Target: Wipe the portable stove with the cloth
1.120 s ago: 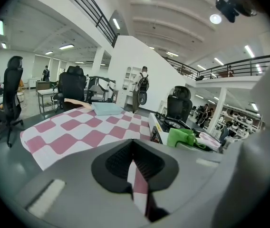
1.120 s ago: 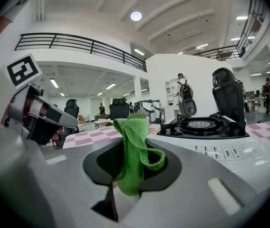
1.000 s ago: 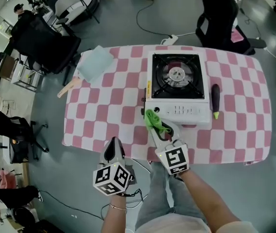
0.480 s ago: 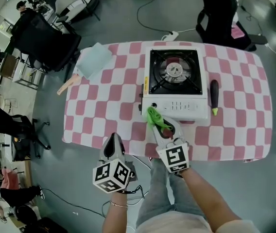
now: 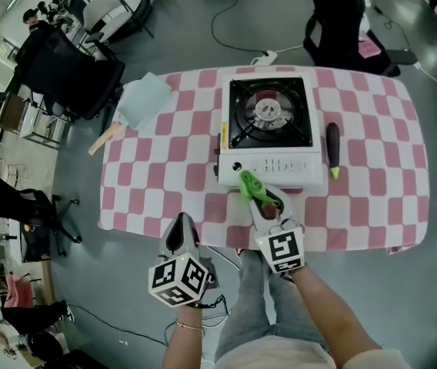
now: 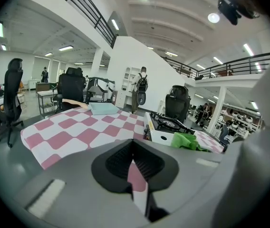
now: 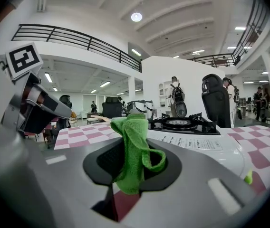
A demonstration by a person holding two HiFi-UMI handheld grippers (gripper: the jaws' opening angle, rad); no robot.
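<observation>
- My right gripper (image 5: 255, 193) clamps the green cloth (image 5: 248, 184) at the portable stove's (image 5: 268, 169) 6 o'clock edge; my left gripper (image 5: 181, 223) rests closed, empty, at 8 o'clock.
- Thinly pinched, the cloth may pull free or snag the burner grate (image 5: 269, 121).
- Only the right gripper view shows that pinch.

The green cloth (image 5: 249, 184) hides a bit of the stove (image 5: 268, 141) front, whose print is too small to read.

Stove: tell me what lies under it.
The checked tablecloth shows all round the stove, so it runs beneath. The stove's body covers the patch directly under it; anything else there cannot be seen.
</observation>
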